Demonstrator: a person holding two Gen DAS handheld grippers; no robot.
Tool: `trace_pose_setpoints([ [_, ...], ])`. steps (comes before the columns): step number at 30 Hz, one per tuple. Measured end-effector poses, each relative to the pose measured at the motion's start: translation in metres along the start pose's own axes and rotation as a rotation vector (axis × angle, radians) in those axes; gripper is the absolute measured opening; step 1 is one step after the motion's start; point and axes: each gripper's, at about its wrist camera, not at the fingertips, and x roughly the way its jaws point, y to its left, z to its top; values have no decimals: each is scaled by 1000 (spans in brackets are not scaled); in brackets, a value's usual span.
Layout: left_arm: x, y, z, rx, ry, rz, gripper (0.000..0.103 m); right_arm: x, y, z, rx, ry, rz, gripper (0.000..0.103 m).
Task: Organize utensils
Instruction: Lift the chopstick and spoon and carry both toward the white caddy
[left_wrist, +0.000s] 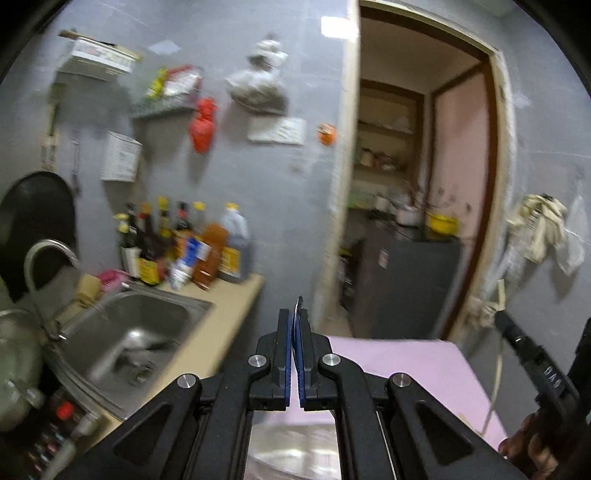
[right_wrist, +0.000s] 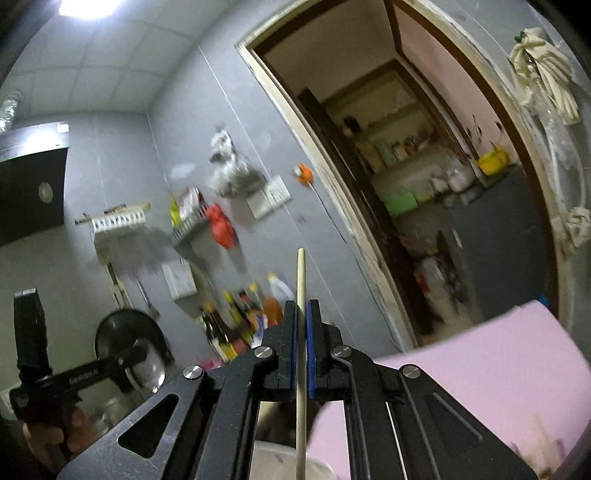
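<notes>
**Chopstick and thin metal utensil held upright, above the pink-covered surface**

The chopstick (right_wrist: 301, 332) is pinched between the blue pads of the right tool (right_wrist: 301, 325), its long axis running straight along the fingers: the pale tip points up past the fingertips toward the grey tiled wall, the lower end passes down between the tool's arms. The left tool (left_wrist: 296, 325) is pressed together on a thin metal utensil (left_wrist: 297, 306), seen edge-on, its dark tip poking up just beyond the fingertips; which kind of utensil it is cannot be told.

Both tools hang over a pink mat (left_wrist: 406, 365). To the left the desk (left_wrist: 225, 317) edge runs past the steel sink (left_wrist: 147, 332), with sauce bottles (left_wrist: 184, 243) crowded at the wall. Ahead is an open doorway (left_wrist: 417, 184); the air around both tools is open.
</notes>
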Motion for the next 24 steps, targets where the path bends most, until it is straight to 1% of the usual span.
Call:
trace_pose_setpoints([
  [2, 7, 17, 4, -2, -14, 43, 3, 17, 10, -5, 1, -33, 13, 4],
  [4, 16, 30, 3, -7, -19, 71, 3, 31, 14, -16, -2, -48, 15, 4],
  [8, 33, 42, -9, -10, -18, 106, 3, 51, 16, -40, -31, -68, -3, 4],
  [12, 45, 37, -28, 12, -2, 114, 3, 62, 11, -60, -48, -39, -55, 4],
  [15, 48, 30, -40, 42, -11, 132, 3, 62, 5, -70, -66, -28, -81, 4],
  [20, 55, 20, -58, 82, 1, 151, 3, 62, 2, -73, -101, -25, -91, 4],
  [24, 55, 9, -64, 119, -20, 155, 3, 59, -2, -74, -122, -18, -98, 4],
])
